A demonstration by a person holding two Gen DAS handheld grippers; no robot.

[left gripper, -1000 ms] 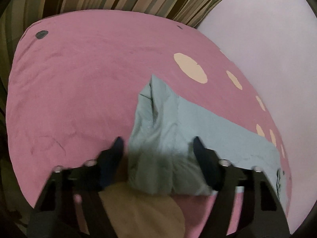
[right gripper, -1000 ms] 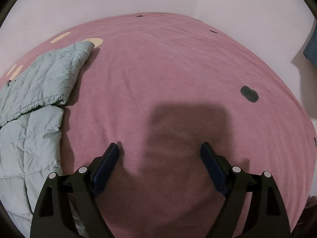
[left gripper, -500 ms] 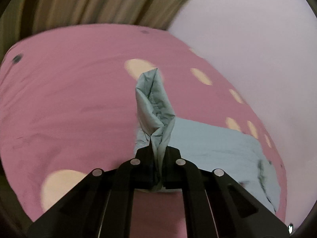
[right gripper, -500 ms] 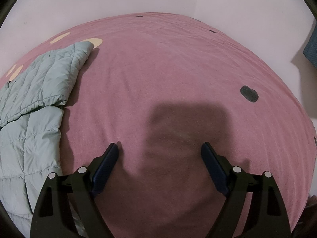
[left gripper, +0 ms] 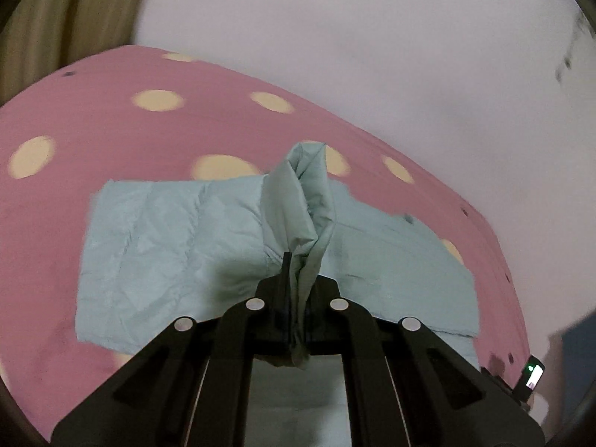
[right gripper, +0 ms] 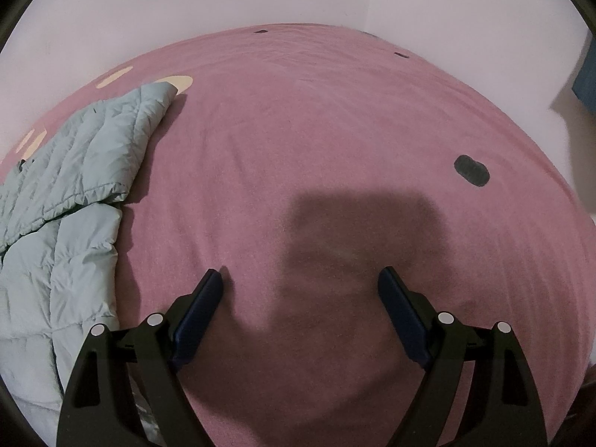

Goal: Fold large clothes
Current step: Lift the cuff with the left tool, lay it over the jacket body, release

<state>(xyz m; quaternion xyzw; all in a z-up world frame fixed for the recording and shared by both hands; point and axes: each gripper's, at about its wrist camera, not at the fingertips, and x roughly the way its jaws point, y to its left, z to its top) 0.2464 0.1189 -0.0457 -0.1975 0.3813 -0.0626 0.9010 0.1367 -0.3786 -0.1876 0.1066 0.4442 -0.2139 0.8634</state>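
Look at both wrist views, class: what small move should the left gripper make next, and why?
Probably carry the pinched sleeve across and lay it on the jacket body. The left gripper is shut on a bunched end of the pale green fabric, lifted clear above the flat jacket on the pink sheet. The right gripper is open over bare sheet, holding nothing.

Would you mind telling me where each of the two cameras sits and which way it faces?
Left wrist: on the left tongs, looking along them, down at the pale green quilted jacket on the pink sheet; tongs shut on a jacket fold.
Right wrist: on the right tongs, looking down at bare sheet; tongs open, empty, jacket at left.
Shared: jacket, sheet, white wall.
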